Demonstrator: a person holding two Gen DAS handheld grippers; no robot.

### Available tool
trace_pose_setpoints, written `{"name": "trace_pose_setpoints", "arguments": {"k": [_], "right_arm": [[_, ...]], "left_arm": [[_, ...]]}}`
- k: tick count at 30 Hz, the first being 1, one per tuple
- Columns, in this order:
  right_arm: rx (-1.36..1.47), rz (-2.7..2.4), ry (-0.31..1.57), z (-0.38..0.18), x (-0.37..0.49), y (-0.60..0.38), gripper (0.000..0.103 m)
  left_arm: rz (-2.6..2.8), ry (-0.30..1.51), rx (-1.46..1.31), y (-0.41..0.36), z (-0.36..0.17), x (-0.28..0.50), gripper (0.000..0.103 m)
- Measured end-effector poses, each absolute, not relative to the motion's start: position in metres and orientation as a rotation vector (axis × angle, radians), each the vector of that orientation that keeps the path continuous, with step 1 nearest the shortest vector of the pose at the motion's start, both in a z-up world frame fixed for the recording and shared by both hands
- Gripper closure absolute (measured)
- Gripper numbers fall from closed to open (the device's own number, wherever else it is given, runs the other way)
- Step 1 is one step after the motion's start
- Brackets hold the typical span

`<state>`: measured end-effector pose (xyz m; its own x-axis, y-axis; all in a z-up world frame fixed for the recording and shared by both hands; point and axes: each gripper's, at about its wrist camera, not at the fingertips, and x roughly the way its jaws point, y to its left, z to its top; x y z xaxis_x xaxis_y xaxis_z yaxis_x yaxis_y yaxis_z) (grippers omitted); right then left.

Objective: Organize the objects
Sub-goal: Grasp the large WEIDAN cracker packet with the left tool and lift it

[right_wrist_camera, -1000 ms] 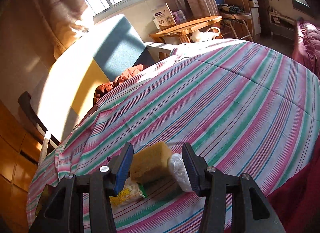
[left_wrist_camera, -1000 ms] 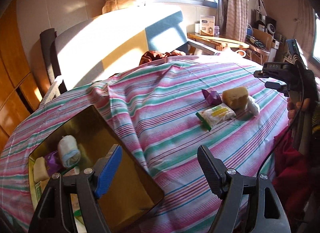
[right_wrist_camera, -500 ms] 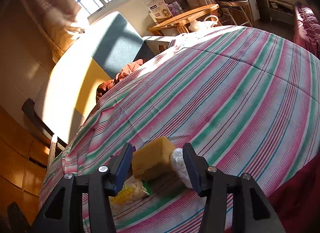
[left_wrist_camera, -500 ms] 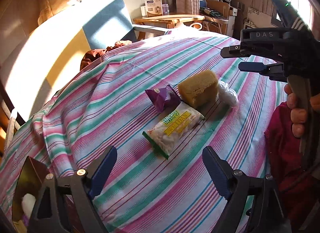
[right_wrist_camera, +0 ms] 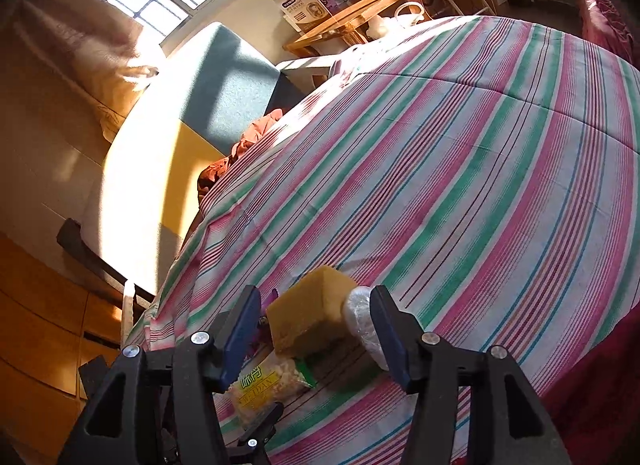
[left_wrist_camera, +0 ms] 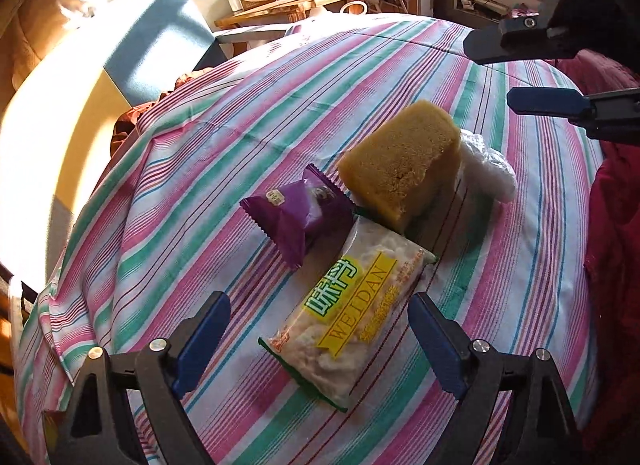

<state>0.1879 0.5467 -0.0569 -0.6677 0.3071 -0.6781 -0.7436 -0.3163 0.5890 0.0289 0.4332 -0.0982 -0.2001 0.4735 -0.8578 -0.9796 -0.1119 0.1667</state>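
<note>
A yellow-green WEIDAN snack packet (left_wrist_camera: 352, 313) lies on the striped cloth (left_wrist_camera: 200, 169), between the tips of my open left gripper (left_wrist_camera: 316, 341). Beyond it lie a purple snack packet (left_wrist_camera: 300, 213), a yellow sponge block (left_wrist_camera: 400, 161) and a clear plastic wad (left_wrist_camera: 488, 169). My right gripper (right_wrist_camera: 314, 339) is open and hovers above the sponge (right_wrist_camera: 310, 313) and wad (right_wrist_camera: 360, 321); the WEIDAN packet (right_wrist_camera: 264, 385) lies below its left finger. The right gripper also shows in the left wrist view (left_wrist_camera: 516, 73), at upper right.
A blue and yellow couch (left_wrist_camera: 120, 65) stands past the table's far edge, with a rust-red cloth (right_wrist_camera: 240, 153) on it. A wooden side table (left_wrist_camera: 296, 5) with a box is behind. Red fabric (left_wrist_camera: 616, 265) hangs at the right edge.
My left gripper has swung right and forward from the gold tray to the snack cluster, which now looks much closer. The tray has left the view. The right gripper has stayed nearly still, open.
</note>
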Motion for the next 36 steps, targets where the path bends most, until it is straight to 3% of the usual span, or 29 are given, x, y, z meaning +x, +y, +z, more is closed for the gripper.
{"name": "trace_pose_setpoints", "arguments": {"k": [3, 4, 7, 23, 36], "right_arm": [[-0.607, 2.031, 1.234, -0.057, 0.185, 0.547, 0.045], [-0.611, 2.029, 1.231, -0.058, 0.184, 0.547, 0.045], [-0.614, 2.018, 1.241, -0.06, 0.186, 0.548, 0.045], [-0.688, 1.96, 1.228, -0.069, 0.182, 0.55, 0.045], [-0.809, 1.881, 1.16, -0.082, 0.175, 0.553, 0.045]], "left_arm": [[1.594, 0.909, -0.793, 0.44, -0.107, 0.03, 0.016], [1.59, 0.897, -0.818, 0.441, -0.111, 0.03, 0.03], [1.582, 0.775, -0.908, 0.434, -0.113, 0.029, 0.062], [1.88, 0.56, -0.995, 0.324, -0.111, 0.048, 0.062], [1.948, 0.539, -0.9, 0.308, -0.117, 0.054, 0.062]]}}
